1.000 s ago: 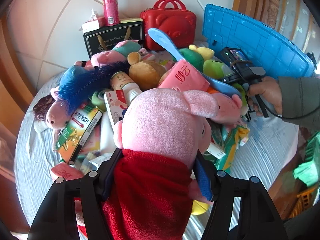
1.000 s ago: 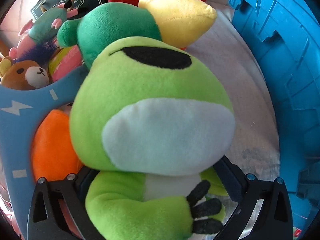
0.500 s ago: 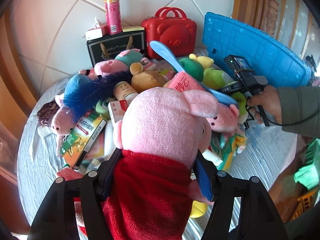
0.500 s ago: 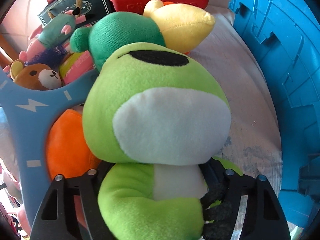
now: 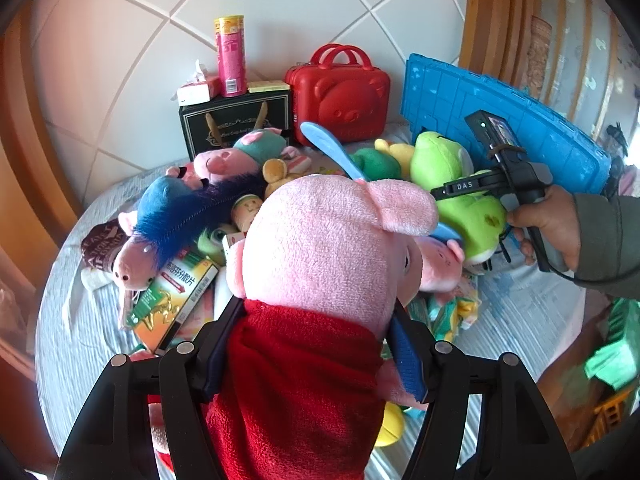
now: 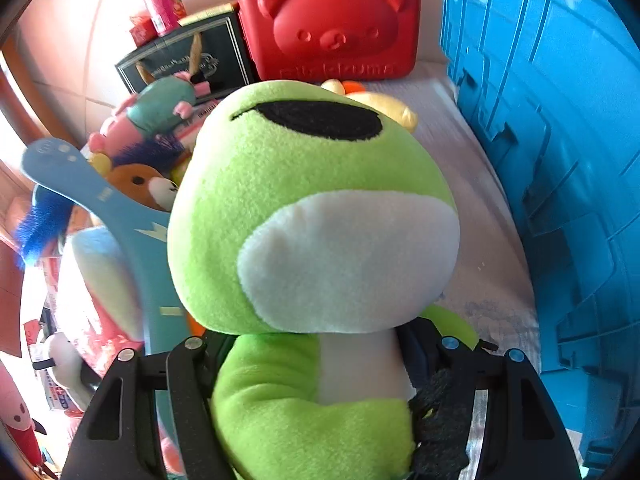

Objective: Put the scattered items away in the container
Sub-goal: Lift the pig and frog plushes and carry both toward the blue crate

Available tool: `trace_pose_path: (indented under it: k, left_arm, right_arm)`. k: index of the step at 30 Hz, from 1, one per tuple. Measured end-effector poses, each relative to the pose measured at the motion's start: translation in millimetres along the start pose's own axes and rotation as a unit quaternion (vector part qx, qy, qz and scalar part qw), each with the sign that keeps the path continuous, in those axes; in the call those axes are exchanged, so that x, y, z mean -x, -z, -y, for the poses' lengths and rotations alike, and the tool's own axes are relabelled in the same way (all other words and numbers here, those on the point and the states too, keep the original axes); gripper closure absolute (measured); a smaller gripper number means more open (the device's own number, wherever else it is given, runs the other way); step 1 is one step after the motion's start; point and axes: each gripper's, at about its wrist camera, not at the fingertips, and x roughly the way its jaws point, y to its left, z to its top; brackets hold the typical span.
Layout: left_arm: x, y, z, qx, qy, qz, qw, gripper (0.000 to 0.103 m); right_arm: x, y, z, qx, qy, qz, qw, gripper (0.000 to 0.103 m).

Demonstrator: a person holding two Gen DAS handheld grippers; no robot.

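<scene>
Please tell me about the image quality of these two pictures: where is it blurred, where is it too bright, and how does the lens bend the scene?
Left wrist view: mostly sharp; fisheye bends the wall tiles and darkens the corners. Right wrist view: the green frog plush is sharp, but the left edge is smeared and overexposed around the blue paddle; the blue crate curves strongly.

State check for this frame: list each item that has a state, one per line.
left gripper: shut on pink pig plush, lifted off the pile.
right gripper: jaws closing on green frog plush, lifted.
blue crate: tipped on its side.
red bear case: closed, upright.
pink can: upright on black box.
</scene>
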Motion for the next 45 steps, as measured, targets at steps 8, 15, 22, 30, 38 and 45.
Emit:
trace_pose_path:
  k: [8,15,22,30,38,45]
  left_arm:
    - [28,-11,-1,-0.006,0.001,0.031,0.9995,0.036]
    - [54,-27,1,-0.020,0.007,0.062,0.9978,0.036]
    - [78,-45,13,-0.039,0.017,0.090,0.9950,0.036]
    - [95,-70,36,-0.054,0.014,0.110,0.9924,0.036]
    - [107,-106,79,-0.050,0.006,0.135,0.9895,0.036]
    - [111,-144,131,-0.057,-0.001,0.154,0.9865,0.036]
  right_arm:
    - [67,-4,-18,0.010,-0.011,0.053,0.998,0.037]
    - [123,4,-34,0.005,-0.012,0.096,0.995,0.037]
    - [186,18,-36,-0.006,-0.009,0.135,0.991,0.037]
    - [247,29,-20,-0.022,-0.021,0.179,0.983,0.037]
    - [294,25,29,-0.022,-0.033,0.217,0.975,0.037]
    - [320,9,91,-0.022,-0.039,0.235,0.971,0.036]
